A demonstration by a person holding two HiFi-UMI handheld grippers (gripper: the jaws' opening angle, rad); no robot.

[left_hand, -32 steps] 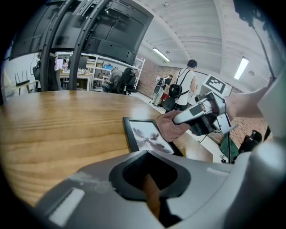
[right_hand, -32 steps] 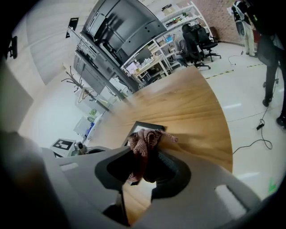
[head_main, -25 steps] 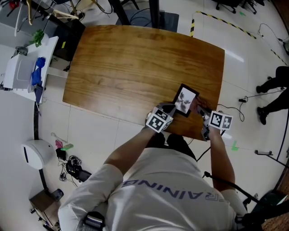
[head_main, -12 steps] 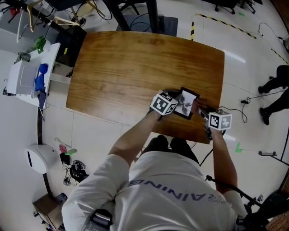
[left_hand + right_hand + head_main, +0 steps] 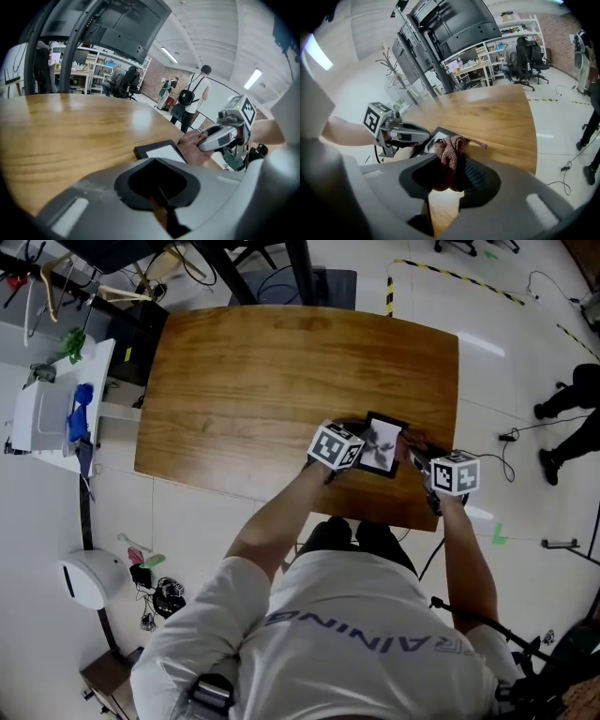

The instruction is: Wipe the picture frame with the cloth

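Observation:
A black picture frame [image 5: 380, 444] with a grey print lies near the front right edge of the wooden table [image 5: 253, 381]. My left gripper [image 5: 359, 448] is at the frame's left edge, jaws closed on it as far as I can see; its own view shows the frame [image 5: 161, 151] just ahead of its jaws. My right gripper [image 5: 414, 457] is at the frame's right edge, shut on a reddish-brown knitted cloth [image 5: 450, 150]. The cloth [image 5: 194, 145] rests against the frame's right side. The right gripper view shows the left gripper [image 5: 415, 133] beside the frame [image 5: 433, 136].
The table's front edge runs just below the frame. A white cart [image 5: 47, 404] with a blue item stands left of the table. Cables and a white round device [image 5: 89, 579] lie on the floor. A person's legs [image 5: 572, 399] are at the far right.
My left gripper has moved forward from the table's front edge to the frame's left side. My right gripper has stayed at the frame's right edge with the cloth.

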